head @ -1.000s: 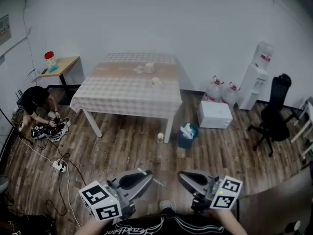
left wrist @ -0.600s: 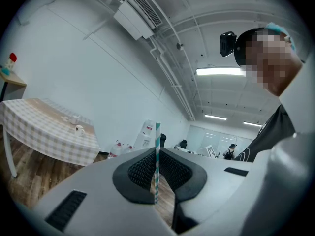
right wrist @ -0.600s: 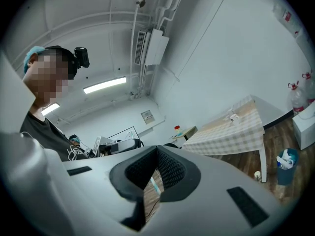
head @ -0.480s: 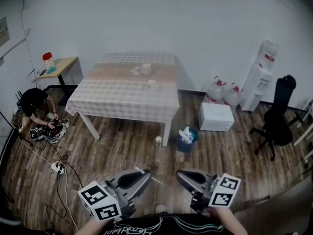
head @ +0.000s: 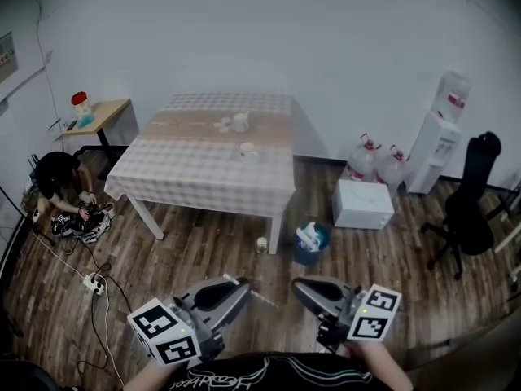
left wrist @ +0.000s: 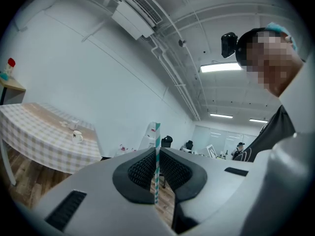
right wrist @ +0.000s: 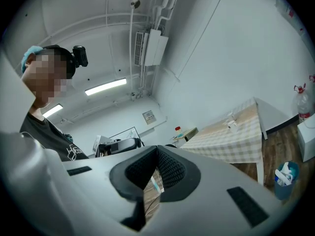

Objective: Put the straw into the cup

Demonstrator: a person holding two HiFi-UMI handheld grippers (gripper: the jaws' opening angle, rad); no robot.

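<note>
Left gripper holds the straw, cup sits far off on the table.

Head view: left gripper (head: 238, 288) at 7 o'clock, jaws nearly closed and clamped on a teal-white striped straw (head: 262, 299) that pokes out toward 4 o'clock; in the left gripper view the straw (left wrist: 157, 161) stands upright between the pads. Right gripper (head: 303, 286) at 5 o'clock, well apart from the straw; in the right gripper view its jaws meet at the tips with nothing gripped. Checked table (head: 203, 173) at 12 o'clock carries the white cup (head: 248, 149), with a 2nd white vessel (head: 239, 122) just beyond it at 12. A blue bin (head: 310, 243) is on the floor at 1 o'clock of the grippers, and a crouching person (head: 55, 176) at 9 o'clock.
</note>
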